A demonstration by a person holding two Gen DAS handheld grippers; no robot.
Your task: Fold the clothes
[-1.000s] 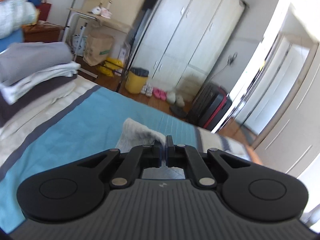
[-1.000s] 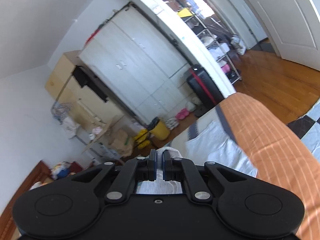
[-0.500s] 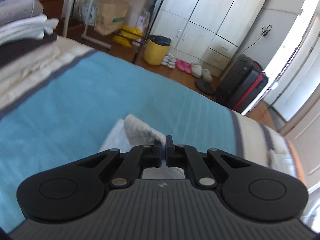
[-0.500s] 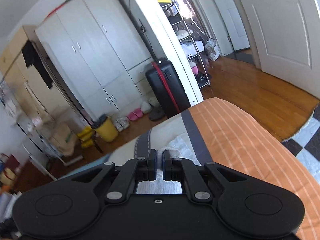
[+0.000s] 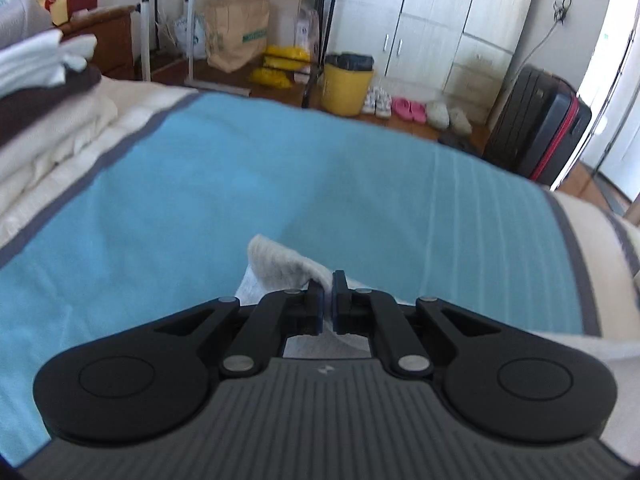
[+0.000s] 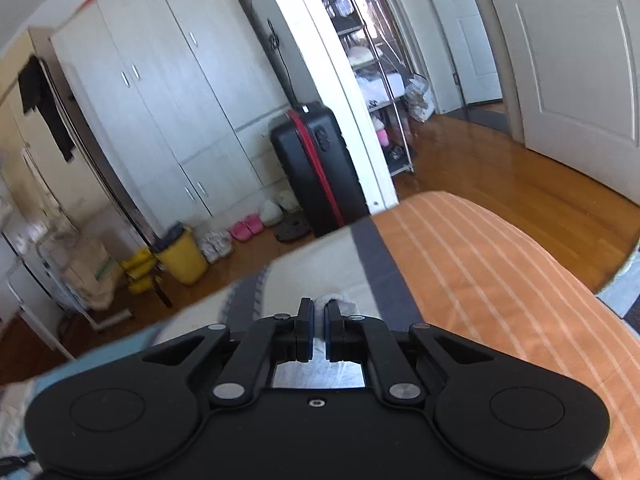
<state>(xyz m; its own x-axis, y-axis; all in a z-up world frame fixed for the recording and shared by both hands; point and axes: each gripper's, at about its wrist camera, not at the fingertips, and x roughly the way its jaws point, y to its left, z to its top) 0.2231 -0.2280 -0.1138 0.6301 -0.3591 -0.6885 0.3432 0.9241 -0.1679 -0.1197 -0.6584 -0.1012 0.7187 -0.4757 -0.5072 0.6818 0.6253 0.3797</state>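
Note:
A light grey-white garment [image 5: 280, 268] bunches up in front of my left gripper [image 5: 328, 280], whose jaws are shut on a fold of it, low over the blue part of the bed cover [image 5: 240, 184]. The same pale garment [image 6: 336, 300] shows as a small bump between the fingers of my right gripper [image 6: 317, 308], which is shut on it above the cream band of the cover [image 6: 320, 264]. Most of the cloth is hidden under both gripper bodies.
Folded clothes [image 5: 44, 64] are stacked at the left edge of the bed. The orange striped part of the cover [image 6: 480, 280] lies to the right. Beyond the bed's far edge stand a yellow bin [image 5: 346, 84], a black suitcase [image 6: 316, 168] and wardrobes [image 6: 168, 92].
Both grippers have come down and forward toward the bed, still holding the pale garment. The views have tipped downward, so more of the cover and less of the walls shows.

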